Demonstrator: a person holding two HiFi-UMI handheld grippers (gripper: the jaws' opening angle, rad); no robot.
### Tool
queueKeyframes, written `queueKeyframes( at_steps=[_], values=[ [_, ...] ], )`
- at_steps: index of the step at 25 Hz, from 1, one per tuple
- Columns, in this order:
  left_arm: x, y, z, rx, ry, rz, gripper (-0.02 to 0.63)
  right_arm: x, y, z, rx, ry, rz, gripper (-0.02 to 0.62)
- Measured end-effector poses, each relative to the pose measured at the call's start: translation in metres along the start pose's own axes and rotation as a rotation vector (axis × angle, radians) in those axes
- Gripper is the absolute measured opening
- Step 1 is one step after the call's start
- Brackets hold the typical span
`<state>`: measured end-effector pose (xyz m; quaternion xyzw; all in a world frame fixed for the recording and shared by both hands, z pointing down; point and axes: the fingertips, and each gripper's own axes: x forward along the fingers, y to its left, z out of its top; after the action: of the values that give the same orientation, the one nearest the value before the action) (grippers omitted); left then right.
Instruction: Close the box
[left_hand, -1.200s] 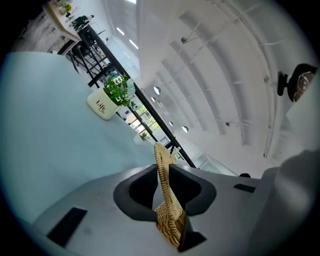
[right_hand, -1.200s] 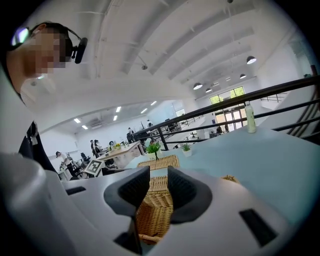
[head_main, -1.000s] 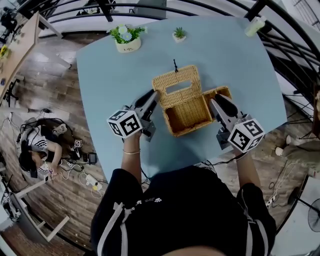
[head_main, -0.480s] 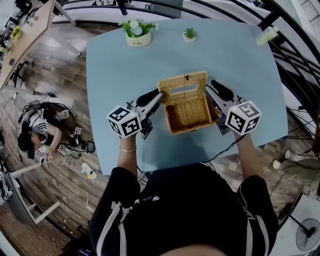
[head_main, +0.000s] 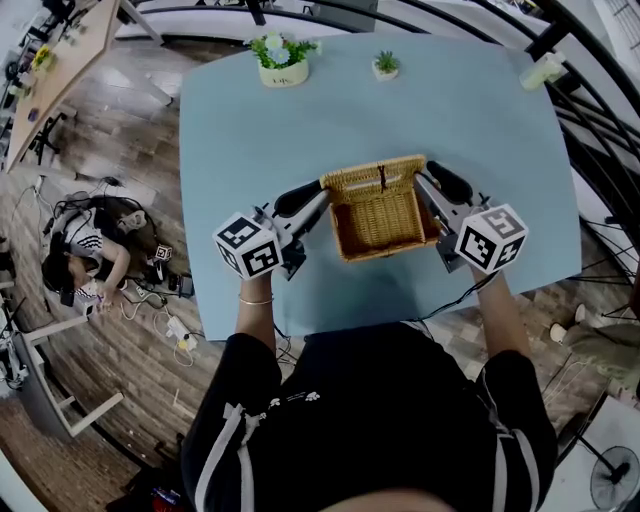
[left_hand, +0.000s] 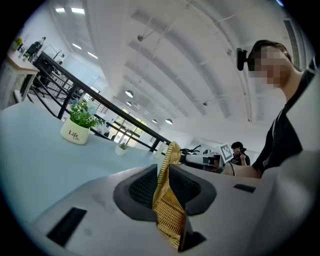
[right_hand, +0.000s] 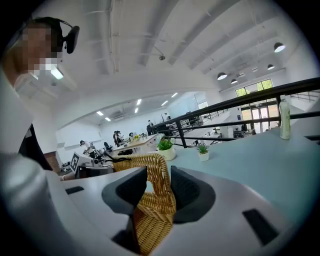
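Note:
A woven wicker box (head_main: 378, 228) stands on the light blue table (head_main: 300, 130) in the head view. Its lid (head_main: 376, 179) is raised on edge and leans forward over the open box. My left gripper (head_main: 319, 195) is shut on the lid's left edge, and in the left gripper view the wicker edge (left_hand: 169, 210) sits pinched between the dark pads of that gripper (left_hand: 162, 187). My right gripper (head_main: 425, 187) is shut on the lid's right edge. The right gripper view shows the curved wicker rim (right_hand: 156, 192) clamped in that gripper (right_hand: 156, 187).
Two small potted plants (head_main: 283, 58) (head_main: 386, 65) stand at the table's far edge, with a bottle (head_main: 541, 70) at the far right corner. A black railing runs behind the table. A person (head_main: 85, 262) sits on the wooden floor to the left, among cables.
The lid lay open behind the box; it has swung up and now tips forward over it. Both grippers have risen and moved inward with its edges.

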<state>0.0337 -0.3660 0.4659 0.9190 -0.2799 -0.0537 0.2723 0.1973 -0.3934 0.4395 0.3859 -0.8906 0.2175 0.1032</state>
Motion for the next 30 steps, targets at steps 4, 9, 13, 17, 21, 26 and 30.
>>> queueKeyframes(
  at_steps=[4, 9, 13, 17, 21, 26, 30],
  values=[
    [-0.002, -0.007, -0.004, 0.018, 0.01, -0.004, 0.074, -0.006, 0.003, -0.002, -0.008, 0.001, 0.008, 0.149],
    [-0.007, -0.018, -0.011, 0.054, 0.029, -0.003, 0.075, -0.015, 0.013, -0.007, -0.009, -0.002, 0.019, 0.15],
    [-0.011, -0.025, -0.017, 0.091, 0.046, -0.002, 0.078, -0.021, 0.017, -0.015, 0.002, 0.0, 0.02, 0.152],
    [-0.013, -0.03, -0.024, 0.116, 0.072, -0.001, 0.084, -0.028, 0.019, -0.021, 0.006, 0.006, 0.021, 0.152],
    [-0.02, -0.037, -0.031, 0.056, 0.055, -0.02, 0.091, -0.035, 0.023, -0.031, 0.018, 0.015, 0.019, 0.153],
    [-0.025, -0.048, -0.045, 0.001, 0.051, -0.032, 0.091, -0.043, 0.027, -0.043, 0.049, 0.018, 0.019, 0.153],
    [-0.025, -0.054, -0.055, -0.014, 0.063, -0.021, 0.091, -0.048, 0.029, -0.055, 0.067, 0.032, 0.019, 0.153]
  ],
)
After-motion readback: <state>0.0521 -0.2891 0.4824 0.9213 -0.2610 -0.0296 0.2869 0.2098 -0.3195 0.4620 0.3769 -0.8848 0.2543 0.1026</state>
